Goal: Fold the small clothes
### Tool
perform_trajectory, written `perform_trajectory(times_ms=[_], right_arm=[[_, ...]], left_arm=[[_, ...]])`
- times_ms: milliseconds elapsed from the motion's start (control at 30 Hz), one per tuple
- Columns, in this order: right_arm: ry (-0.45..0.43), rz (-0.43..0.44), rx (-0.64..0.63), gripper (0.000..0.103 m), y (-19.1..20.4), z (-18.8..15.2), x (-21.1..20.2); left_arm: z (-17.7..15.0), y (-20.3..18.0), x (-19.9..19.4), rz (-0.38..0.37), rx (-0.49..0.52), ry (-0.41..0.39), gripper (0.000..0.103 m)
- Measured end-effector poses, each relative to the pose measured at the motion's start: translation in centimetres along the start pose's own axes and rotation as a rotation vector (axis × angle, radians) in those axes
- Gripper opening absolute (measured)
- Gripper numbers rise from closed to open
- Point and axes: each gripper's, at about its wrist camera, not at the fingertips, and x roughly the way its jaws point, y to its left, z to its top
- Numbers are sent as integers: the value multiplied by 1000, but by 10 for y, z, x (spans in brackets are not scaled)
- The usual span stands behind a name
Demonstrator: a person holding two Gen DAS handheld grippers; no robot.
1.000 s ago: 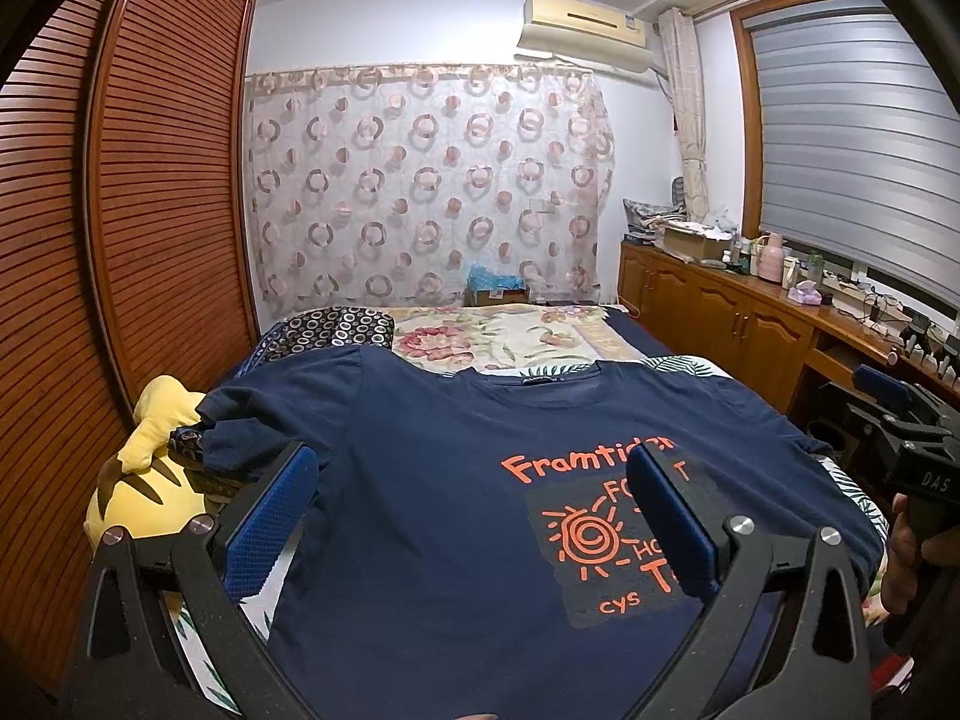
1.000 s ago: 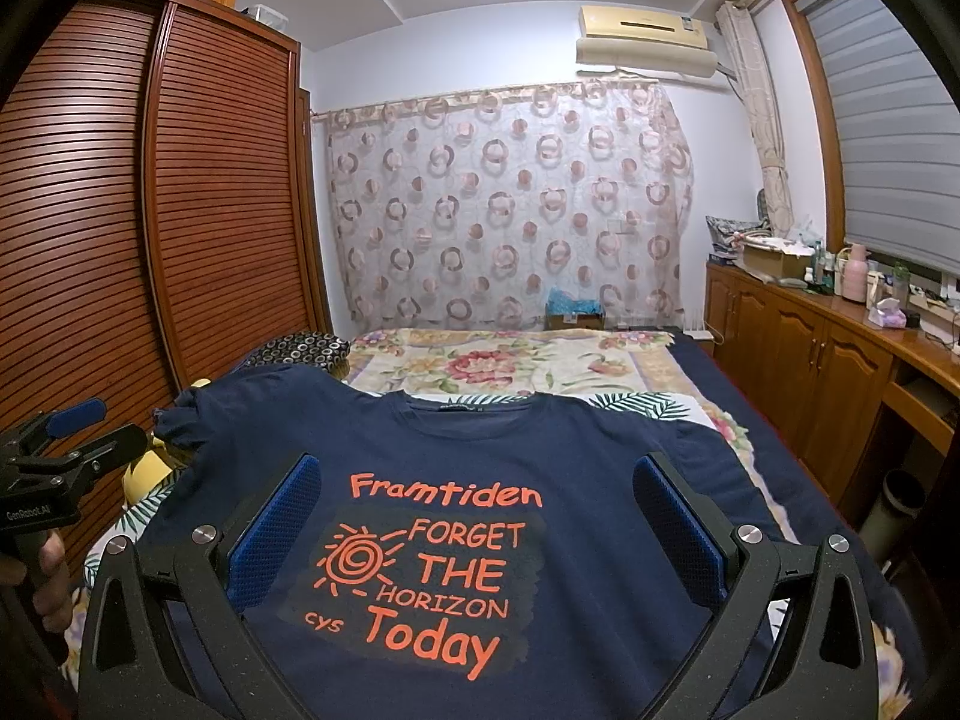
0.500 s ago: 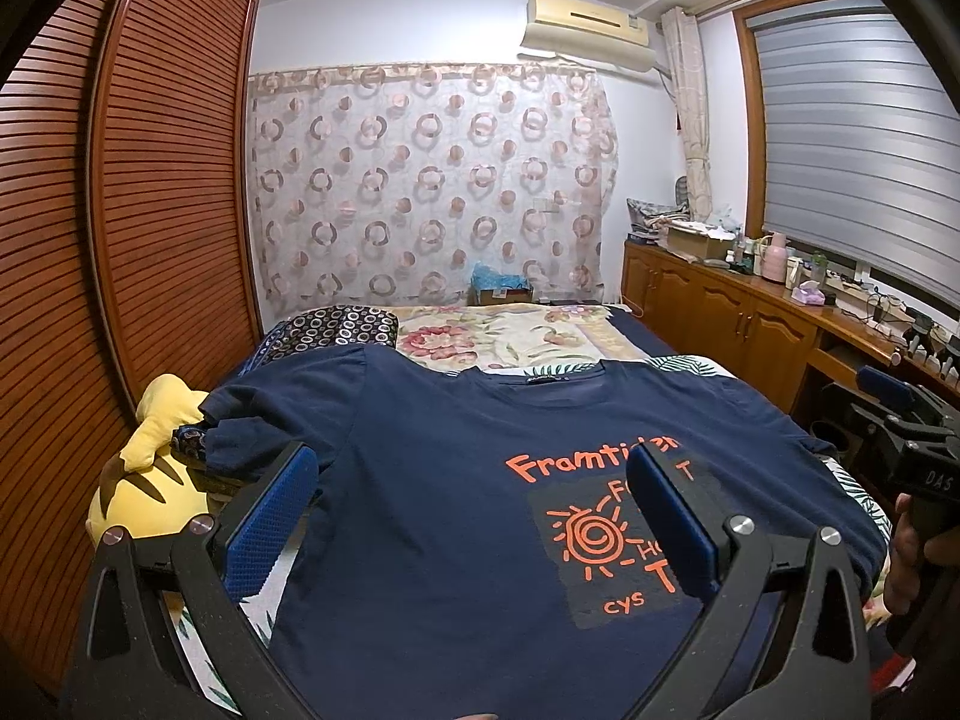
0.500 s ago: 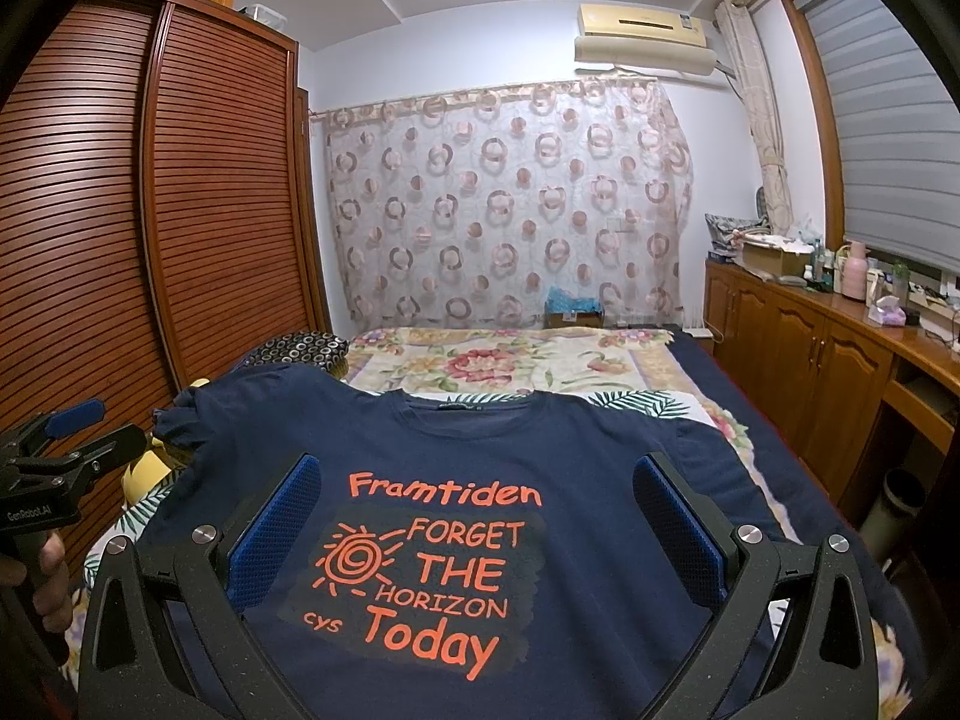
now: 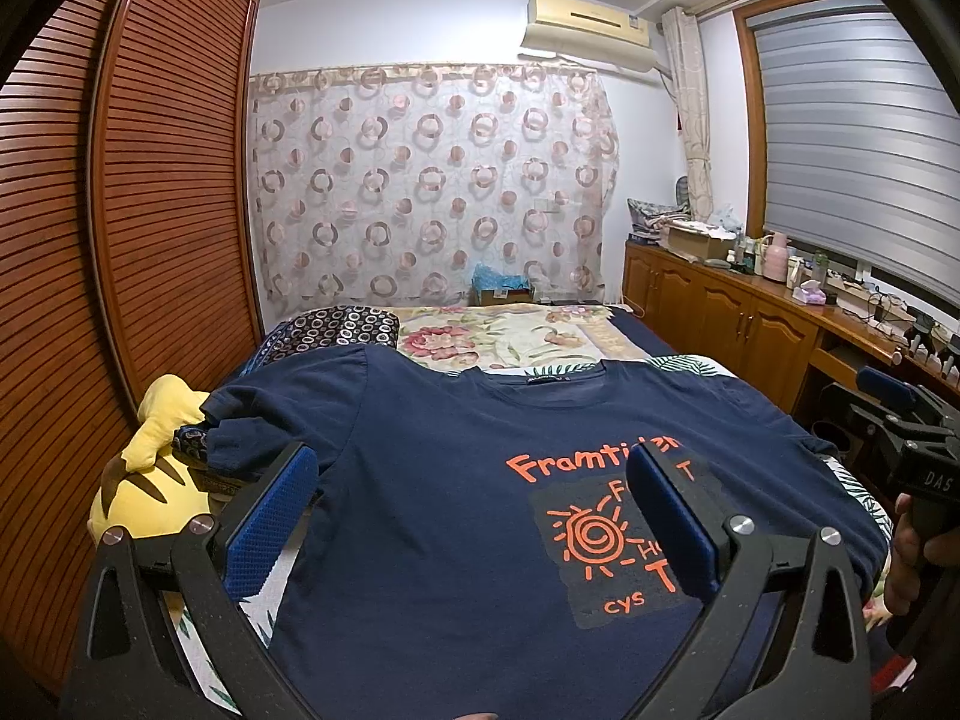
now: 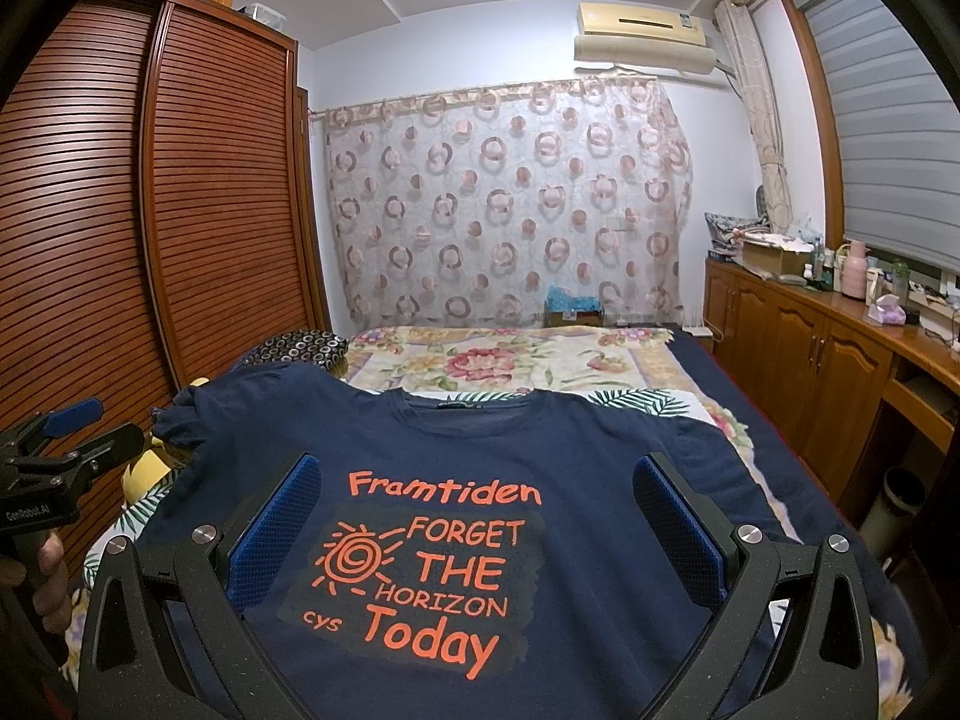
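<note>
Below both grippers' wide, empty jaws, navy T-shirt flat on the bed.

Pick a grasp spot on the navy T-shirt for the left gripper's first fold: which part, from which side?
Probably the bunched sleeve of the navy T-shirt by the yellow plush toy. Left gripper is open; come in from the shirt's outer edge. The crumpled cloth there stands proud of the bed, so the fingers can close around it.

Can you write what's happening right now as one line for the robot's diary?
step: before first fold | shirt: flat on bed, print up | left claw: open, over shirt | right claw: open, over shirt
</note>
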Motion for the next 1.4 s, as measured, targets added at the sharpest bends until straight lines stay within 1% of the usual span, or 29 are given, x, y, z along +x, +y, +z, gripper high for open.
perform_trajectory(times_ms=[633,900,1067,1400], right_arm=[[-1,0,1,103,0,-1,1],[1,0,0,103,-1,-2,2],[20,17,-1,103,1,-4,6],[61,56,-15,103,1,-5,21]], left_arm=[[2,7,6,1,3,0,103],[2,4,6,3,5,-1,103],[7,20,7,19,-4,20,103],[-4,44,29,65,13,60,103]])
